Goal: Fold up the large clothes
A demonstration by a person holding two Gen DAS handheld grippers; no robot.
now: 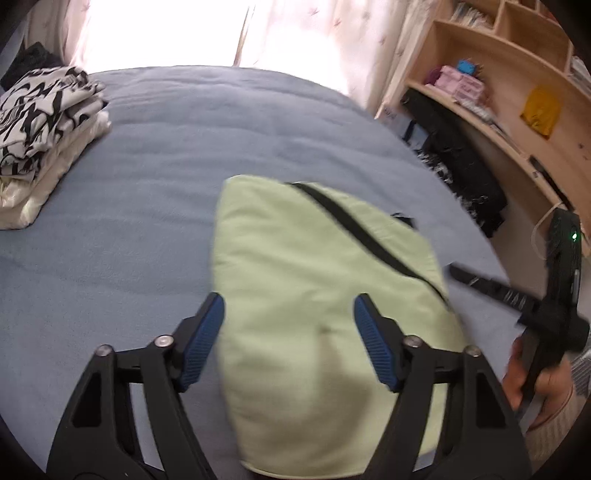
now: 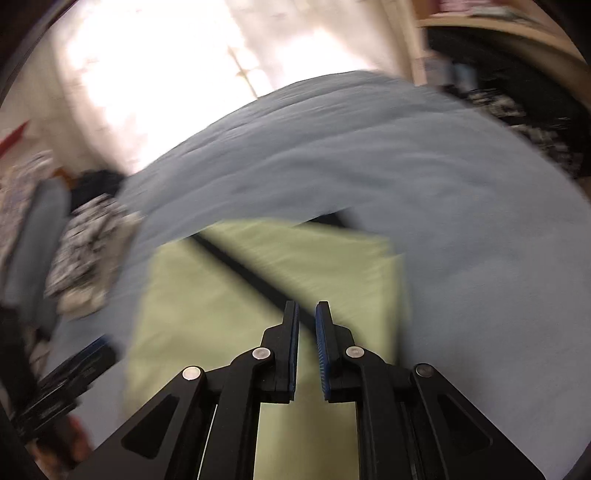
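Blue bedspread (image 1: 184, 155) beneath splayed left fingers (image 1: 203, 343)

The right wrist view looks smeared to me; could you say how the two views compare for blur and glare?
Right wrist view: heavy motion blur on the green garment, its claw sharp. Left wrist view: mostly crisp, window blown out.

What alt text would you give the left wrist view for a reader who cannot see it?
A folded pale green garment with a black stripe lies on a blue-grey bed, with the open left gripper above its near end. A stack of folded clothes sits far left; the right gripper shows at the right edge.
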